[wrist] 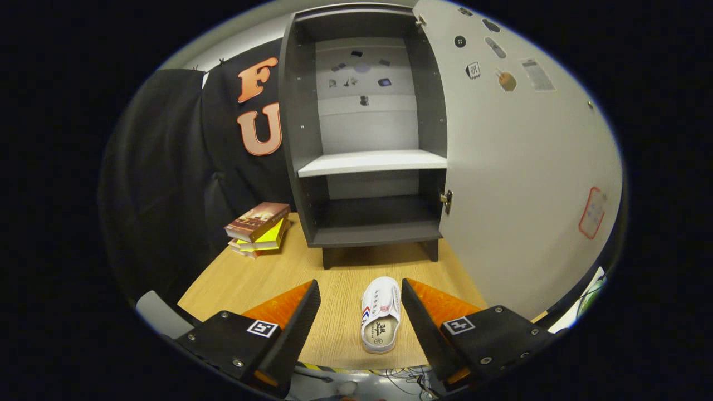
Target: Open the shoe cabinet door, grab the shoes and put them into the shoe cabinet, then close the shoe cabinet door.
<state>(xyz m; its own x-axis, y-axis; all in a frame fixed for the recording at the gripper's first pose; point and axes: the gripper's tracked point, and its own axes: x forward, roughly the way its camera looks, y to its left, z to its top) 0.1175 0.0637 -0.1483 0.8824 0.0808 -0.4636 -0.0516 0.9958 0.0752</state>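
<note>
Gripper (361, 292) spread wide, holding nothing; white shoe (381, 315) flat on wooden table (245, 278) between fingers, nearer the right one. Beyond, shoe cabinet (365, 139) with door (518, 167) swung open. Stacked books (258, 228) left of cabinet.

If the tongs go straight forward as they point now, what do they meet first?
Probably the white shoe, which lies on the table between the open tongs, nearer the right finger. Beyond it stands the cabinet, its door swung open. Height above the shoe is unclear.
</note>
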